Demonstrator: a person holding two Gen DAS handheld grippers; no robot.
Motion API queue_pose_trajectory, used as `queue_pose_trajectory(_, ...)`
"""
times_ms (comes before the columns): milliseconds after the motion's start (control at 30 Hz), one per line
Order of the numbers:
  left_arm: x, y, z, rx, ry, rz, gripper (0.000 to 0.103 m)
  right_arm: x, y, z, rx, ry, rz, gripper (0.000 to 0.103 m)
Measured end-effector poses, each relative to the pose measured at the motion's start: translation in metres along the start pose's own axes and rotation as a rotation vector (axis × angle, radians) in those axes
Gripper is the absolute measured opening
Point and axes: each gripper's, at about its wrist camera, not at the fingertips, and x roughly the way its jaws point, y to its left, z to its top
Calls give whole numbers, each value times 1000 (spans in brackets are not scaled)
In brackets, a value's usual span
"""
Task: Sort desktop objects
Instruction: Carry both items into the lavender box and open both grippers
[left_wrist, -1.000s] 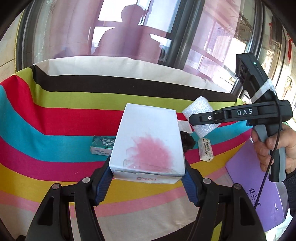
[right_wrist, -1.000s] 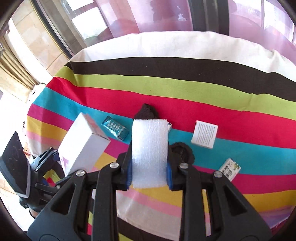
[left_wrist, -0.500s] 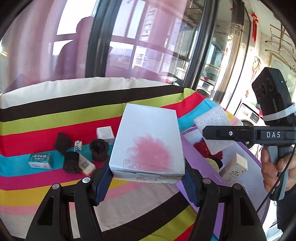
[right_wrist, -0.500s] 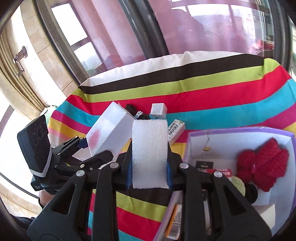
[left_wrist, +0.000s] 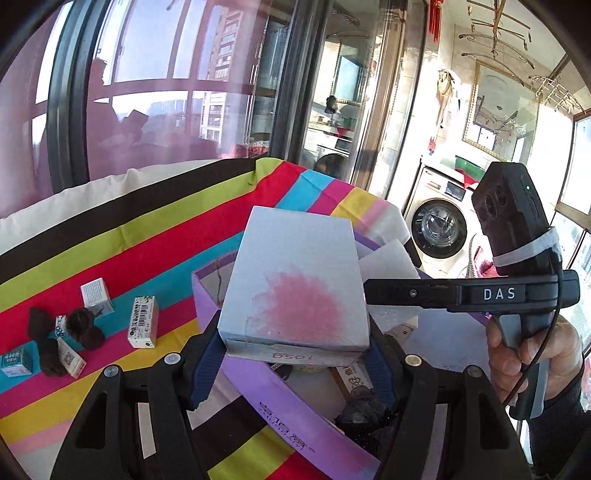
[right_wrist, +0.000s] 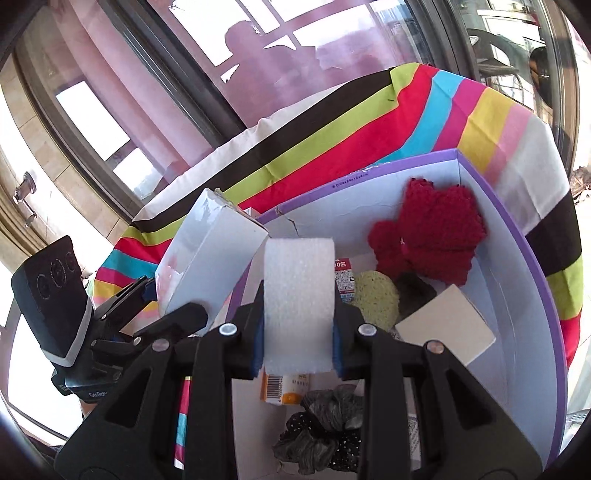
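both loads hang over the purple-rimmed storage box (right_wrist: 517, 266): the left gripper (left_wrist: 295, 354) clamps a stiff white carton (left_wrist: 295, 284) by its side walls, while the right gripper (right_wrist: 297, 339) pinches a light, squashy foam block (right_wrist: 299, 295), likely easy to crush.

Black tongs (left_wrist: 295, 354) with blue pads (left_wrist: 207, 363), apparently dark sleeve (left_wrist: 554, 417).

scrunchie (right_wrist: 325, 435) in bin (right_wrist: 524, 280), cartons (left_wrist: 143, 322) left
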Motion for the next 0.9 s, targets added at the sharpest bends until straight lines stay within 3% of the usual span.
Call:
queue_pose_trajectory(467,19,-38,-1,32,35,-118,69,-16,-32,-10,89,-55,-100,32)
queue_pose_trajectory(500,20,-39,-1,30,41,-131,73,-17,-34,-10,104,-58,-103,37)
queue_pose_trajectory(533,20,-39,-2,27,44,-137,78,-19,-36,-10,120,-63,-111,54)
queue_pose_trajectory(600,19,-39,-3,25,38,-129,81,-23,-40,-10,145,-80,-115,71)
queue_pose_trajectory(900,11,-21,-9,-5,32,-94,82,-30,-41,-10,153,-96,-134,71)
